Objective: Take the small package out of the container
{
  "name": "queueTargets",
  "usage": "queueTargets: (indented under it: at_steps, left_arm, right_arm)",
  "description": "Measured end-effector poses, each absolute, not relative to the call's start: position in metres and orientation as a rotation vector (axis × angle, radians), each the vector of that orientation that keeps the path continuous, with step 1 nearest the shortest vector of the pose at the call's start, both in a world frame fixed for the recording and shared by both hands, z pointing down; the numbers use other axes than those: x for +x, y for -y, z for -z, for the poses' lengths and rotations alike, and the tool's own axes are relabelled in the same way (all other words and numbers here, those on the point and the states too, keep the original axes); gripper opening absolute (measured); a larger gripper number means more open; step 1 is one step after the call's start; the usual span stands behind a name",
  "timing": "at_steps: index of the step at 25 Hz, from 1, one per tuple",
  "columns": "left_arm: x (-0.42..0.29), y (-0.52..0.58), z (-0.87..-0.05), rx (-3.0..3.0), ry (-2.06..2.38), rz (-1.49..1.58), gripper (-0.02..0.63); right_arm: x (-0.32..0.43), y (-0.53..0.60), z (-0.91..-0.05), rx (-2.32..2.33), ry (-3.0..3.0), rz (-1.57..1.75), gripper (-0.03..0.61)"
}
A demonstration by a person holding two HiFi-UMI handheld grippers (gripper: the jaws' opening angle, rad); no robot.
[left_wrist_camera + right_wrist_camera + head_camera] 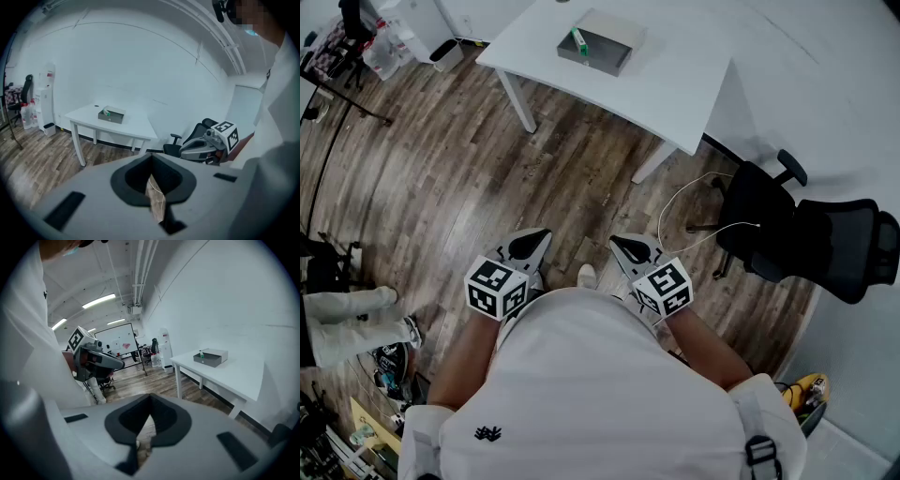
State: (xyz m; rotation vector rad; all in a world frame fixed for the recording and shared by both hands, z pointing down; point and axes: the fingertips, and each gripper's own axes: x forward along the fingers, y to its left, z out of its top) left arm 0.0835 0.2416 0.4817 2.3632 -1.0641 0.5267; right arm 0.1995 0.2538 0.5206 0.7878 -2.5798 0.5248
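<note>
A low grey container (598, 41) sits on the white table (675, 84) far ahead of me, with a small green and white package (578, 39) at its left end. Both also show in the left gripper view, container (111, 115) and package (106, 112), and in the right gripper view, container (211, 357) and package (201, 354). My left gripper (530, 246) and right gripper (629, 248) are held close to my body over the wooden floor, well short of the table. Each has its jaws shut with nothing between them.
Two black office chairs (825, 239) stand at the right by the wall, and a white cable (694, 202) loops on the floor beside them. Another person's legs (347, 314) are at the left. Water bottles (384, 52) and a dispenser (46, 101) stand beyond the table's left end.
</note>
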Motion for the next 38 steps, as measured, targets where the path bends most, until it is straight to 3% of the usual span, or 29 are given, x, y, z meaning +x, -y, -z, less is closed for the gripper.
queueTargets:
  at_steps: [19,31,38]
  left_arm:
    - [0.048,-0.202,-0.487,2.410,1.070,-0.573,0.006]
    - [-0.058,-0.090,-0.478,2.525,0.930,-0.566,0.006]
    - [-0.131,-0.055,-0.482,2.485,0.891,-0.509,0.006]
  right_arm:
    - [0.168,-0.209,-0.539,0.778,2.558,-0.565,0.011]
    - [0.075,-0.099,-0.528,0.940,2.438,-0.528,0.064]
    - [0.019,-0.054,-0.519,0.987,2.404,-0.520,0.063]
